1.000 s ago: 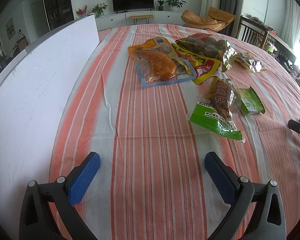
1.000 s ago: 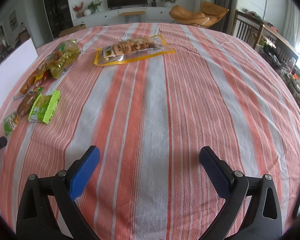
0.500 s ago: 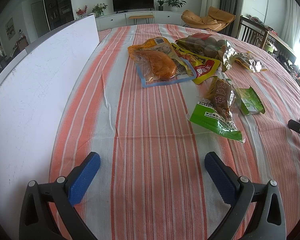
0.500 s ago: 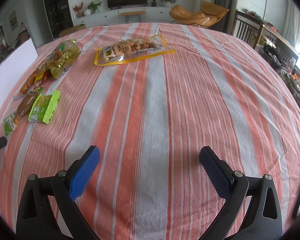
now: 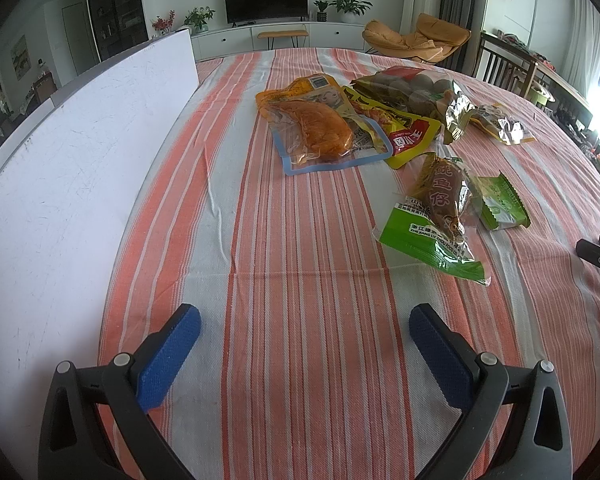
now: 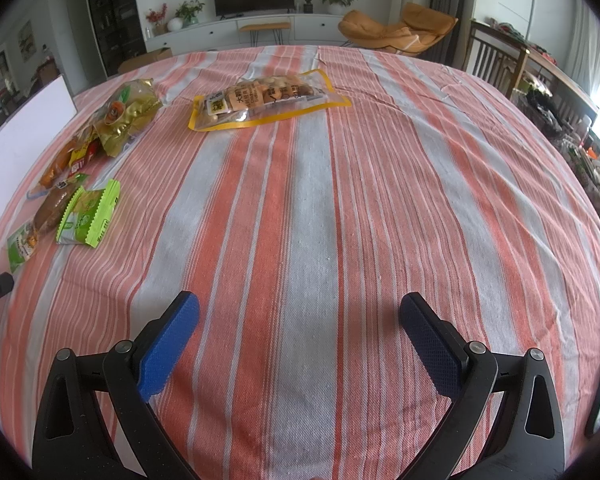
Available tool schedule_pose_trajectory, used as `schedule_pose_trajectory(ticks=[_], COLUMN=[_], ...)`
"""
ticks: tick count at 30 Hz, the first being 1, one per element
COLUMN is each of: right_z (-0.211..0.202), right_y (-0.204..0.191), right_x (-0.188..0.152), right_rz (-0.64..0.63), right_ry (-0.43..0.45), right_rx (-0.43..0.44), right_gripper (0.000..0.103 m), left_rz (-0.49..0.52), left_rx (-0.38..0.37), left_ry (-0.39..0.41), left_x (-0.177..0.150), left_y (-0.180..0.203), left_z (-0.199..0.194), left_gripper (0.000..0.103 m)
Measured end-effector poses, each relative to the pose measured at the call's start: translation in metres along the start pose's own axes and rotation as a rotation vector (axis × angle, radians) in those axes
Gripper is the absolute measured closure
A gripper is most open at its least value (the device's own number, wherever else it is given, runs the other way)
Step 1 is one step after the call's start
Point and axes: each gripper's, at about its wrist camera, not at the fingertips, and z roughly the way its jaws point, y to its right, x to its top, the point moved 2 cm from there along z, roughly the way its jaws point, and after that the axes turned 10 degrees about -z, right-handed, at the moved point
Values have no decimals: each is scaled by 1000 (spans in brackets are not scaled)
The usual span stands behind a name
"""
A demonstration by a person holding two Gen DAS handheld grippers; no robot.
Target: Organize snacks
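Nothing has moved since the earlier frames: we have not started sorting.
Left gripper [image 5: 305, 322] and right gripper [image 6: 299, 312] hover spread wide and empty; snack packets [image 5: 434, 196] lie scattered ahead on the striped tablecloth [image 6: 300, 200].

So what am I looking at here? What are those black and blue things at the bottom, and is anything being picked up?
Those are tongs, and a person holds one pair in each hand. A wide-angle camera on each pair looks forward along its two blue-padded fingers, so there is one picture per hand.

The left tongs and the right tongs both stand open over the striped tablecloth, holding nothing.

Snack packets lie on the cloth. The left view shows an orange packet, a green-edged packet and a small green packet beside it. To the left stands a white board. The right view shows a yellow-edged packet lying apart from the others, farther up the table.
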Motion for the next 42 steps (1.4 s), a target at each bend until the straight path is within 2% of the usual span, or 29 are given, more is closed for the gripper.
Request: schedule_pose_trajectory(ticks=[10,13,15,16,19,22,25,27,28,29,31,35,38,42], right_z=[1,0,-8,-10,-8,8,23,30,29,28,25,19,12,5], right_y=[-1,-3,-21,-30,-74,-102,-128,-139,-139,-137,-119,-73,-41,-16], right_x=[1,3,10,15,40,59,70,72,72,71,68,50,35,23], right_rz=[0,40,53,36,-86,-108,-164,-210,-223,-224,-151,-83,-85,-76], right_ry=[-1,-19,19,25,22,-7,-23,-25,-14,-5,0,0,-3,19], right_rx=[-1,-1,132,156,212,274,272,217,183,161,194,138,66,45], right_gripper=[0,2,3,3,3,4,5,19,41,48,48,48,47,45], left_rz=[0,-1,-1,-1,-1,-1,-1,-1,-1,-1,-1,-1,-1,-1], left_rx=[-1,0,0,0,0,0,0,0,0,0,0,0,0,0], left_ry=[0,0,0,0,0,0,0,0,0,1,0,0,0,1], left_x=[0,0,0,0,0,0,0,0,0,0,0,0,0,0], left_y=[0,0,0,0,0,0,0,1,0,0,1,0,1,1], left_z=[0,0,0,0,0,0,0,1,0,0,0,0,0,1], left_gripper=[0,0,0,0,0,0,0,0,0,0,0,0,0,0])
